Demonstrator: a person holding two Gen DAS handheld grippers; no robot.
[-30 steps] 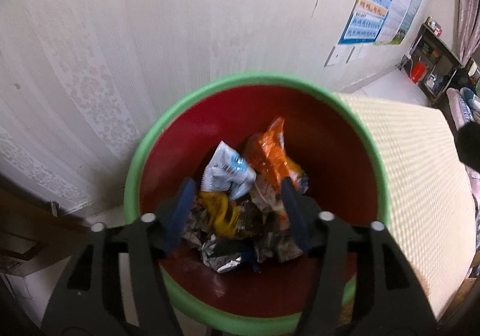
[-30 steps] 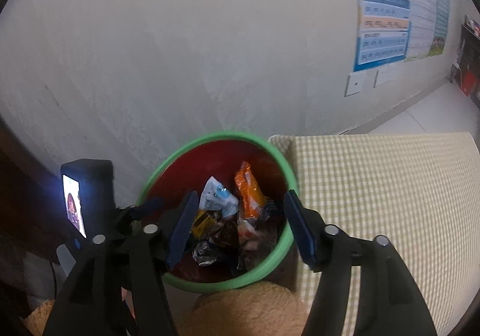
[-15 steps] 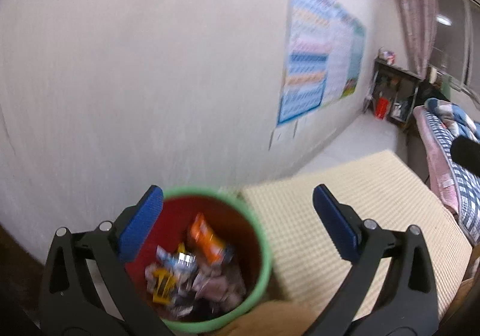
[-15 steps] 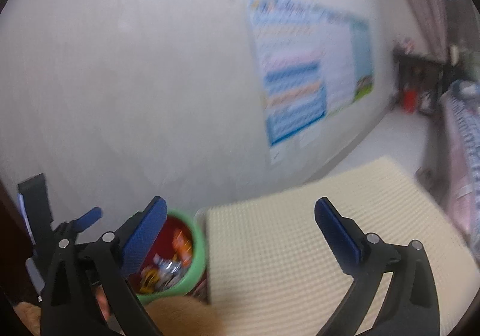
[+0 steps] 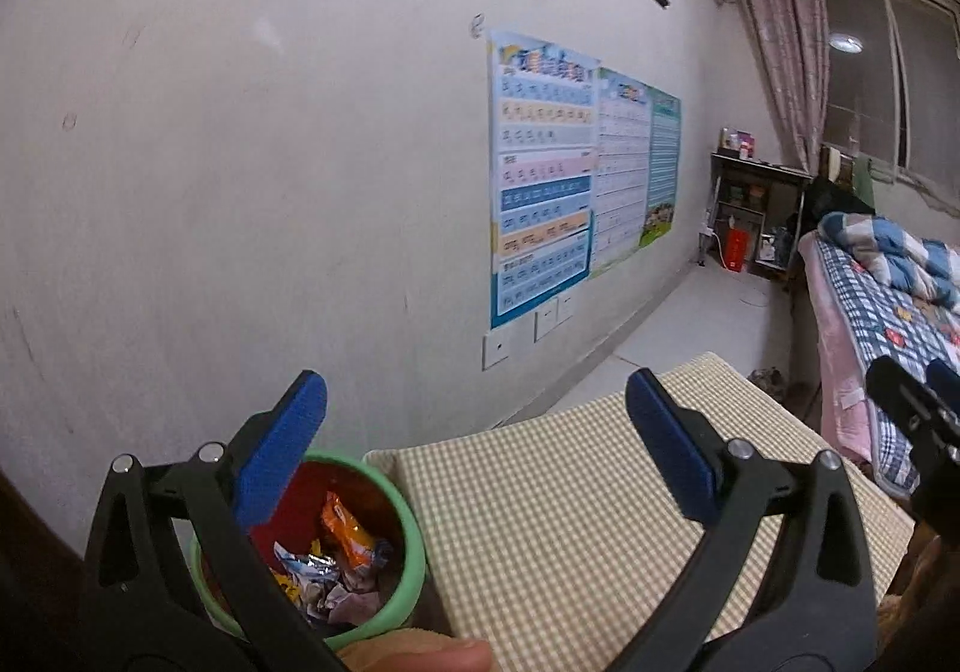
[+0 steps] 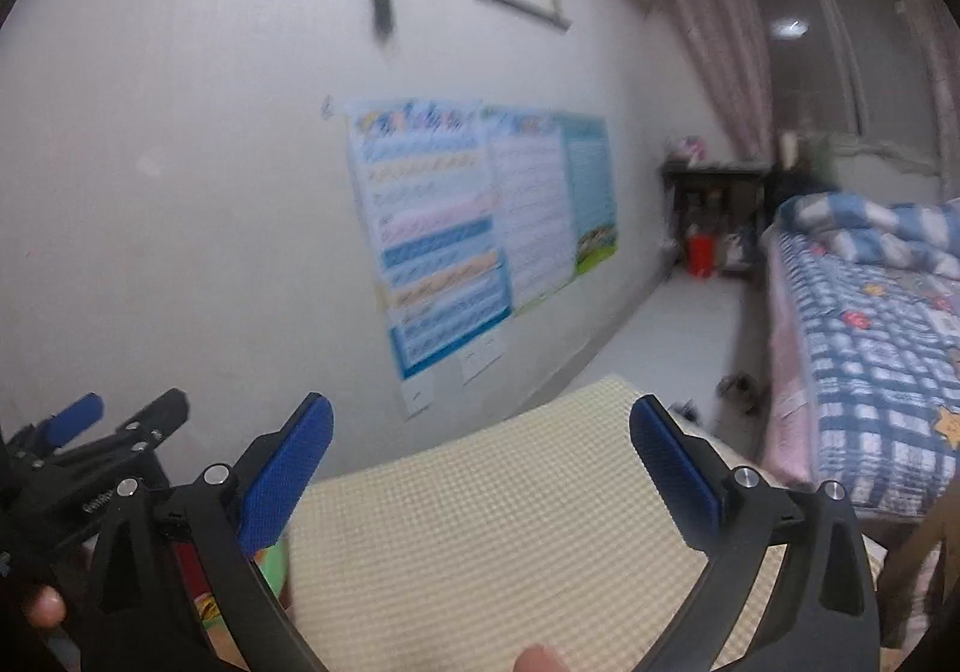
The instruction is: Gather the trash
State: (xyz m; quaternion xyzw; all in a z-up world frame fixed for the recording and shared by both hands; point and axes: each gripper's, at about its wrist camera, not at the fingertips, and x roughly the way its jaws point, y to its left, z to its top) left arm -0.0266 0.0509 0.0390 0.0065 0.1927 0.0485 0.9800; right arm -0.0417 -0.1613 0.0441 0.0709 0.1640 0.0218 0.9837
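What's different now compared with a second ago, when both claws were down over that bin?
Both have lifted up and away from the green bin. The left gripper and right gripper have just been opening and now stand wide with nothing between them, looking over the checked cloth. The wrappers remain in the bin, which has not moved.

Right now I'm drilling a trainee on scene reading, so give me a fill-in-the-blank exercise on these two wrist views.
1. The round red bin has a ____ rim.
2. The crumpled snack wrappers lie ____ the bin.
3. The left hand-held gripper holds ____ between its blue pads.
4. The checked beige cloth lies to the ____ of the bin in the left wrist view.

Missing words: green; inside; nothing; right
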